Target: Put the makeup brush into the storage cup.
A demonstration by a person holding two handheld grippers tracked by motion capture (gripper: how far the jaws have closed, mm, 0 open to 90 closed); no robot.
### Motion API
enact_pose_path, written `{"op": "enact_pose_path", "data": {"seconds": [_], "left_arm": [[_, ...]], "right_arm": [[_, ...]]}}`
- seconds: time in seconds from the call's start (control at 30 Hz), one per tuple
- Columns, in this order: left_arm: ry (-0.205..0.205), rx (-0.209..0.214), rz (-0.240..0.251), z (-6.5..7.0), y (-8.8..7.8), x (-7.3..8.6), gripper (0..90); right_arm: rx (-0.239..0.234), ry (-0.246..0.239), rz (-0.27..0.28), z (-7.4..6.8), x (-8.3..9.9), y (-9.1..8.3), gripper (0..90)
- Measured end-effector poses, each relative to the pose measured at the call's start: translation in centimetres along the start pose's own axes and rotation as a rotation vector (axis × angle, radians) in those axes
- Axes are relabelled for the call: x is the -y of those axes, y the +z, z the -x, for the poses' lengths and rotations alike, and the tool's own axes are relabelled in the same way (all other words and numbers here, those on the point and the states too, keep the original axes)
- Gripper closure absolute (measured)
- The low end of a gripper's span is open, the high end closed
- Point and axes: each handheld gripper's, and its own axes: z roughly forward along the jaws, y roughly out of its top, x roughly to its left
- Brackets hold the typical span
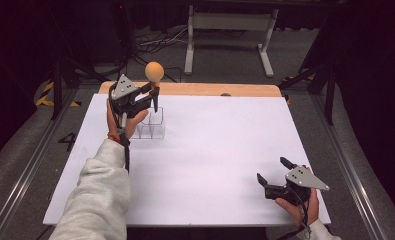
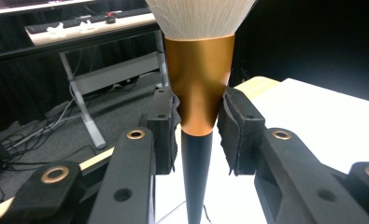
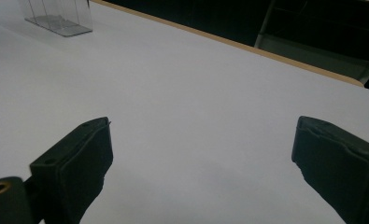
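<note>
Left gripper (image 1: 152, 95) clamped on brush (image 1: 154, 75) ferrule, upright over clear organizer (image 1: 152, 125), table (image 1: 220, 150) 11 o'clock; bristle top cut off. Right gripper (image 1: 275, 172) jaws apart, 5 o'clock.

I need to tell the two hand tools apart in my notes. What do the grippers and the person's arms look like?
Both are black two-jaw tools. The left gripper and the right gripper each carry a grey three-cornered plate with dark dots on top. In the left gripper view, brass-coloured rivets sit in the arms and the dark pads look frayed. A black cable trails from each. The left arm wears a light grey sleeve.
</note>
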Motion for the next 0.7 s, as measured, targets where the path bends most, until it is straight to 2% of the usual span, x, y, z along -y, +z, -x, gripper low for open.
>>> {"op": "enact_pose_path", "data": {"seconds": [0.1,0.27,0.4,0.7], "left_arm": [[-0.014,0.002,-0.001,-0.1,0.2,0.3,68.0],[-0.004,-0.019,-0.029,-0.3,0.6,0.8,68.0],[-0.027,-0.014,-0.028,-0.6,0.7,1.3,68.0],[-0.042,-0.011,-0.048,-0.4,1.2,2.8,68.0]], "right_arm": [[0.001,-0.003,-0.002,0.0,0.0,0.0,6.0],[0.000,-0.001,-0.003,0.0,0.0,0.0,6.0],[0.000,0.000,-0.003,0.0,0.1,0.0,6.0],[0.001,-0.003,-0.002,0.0,0.1,0.0,6.0]]}}
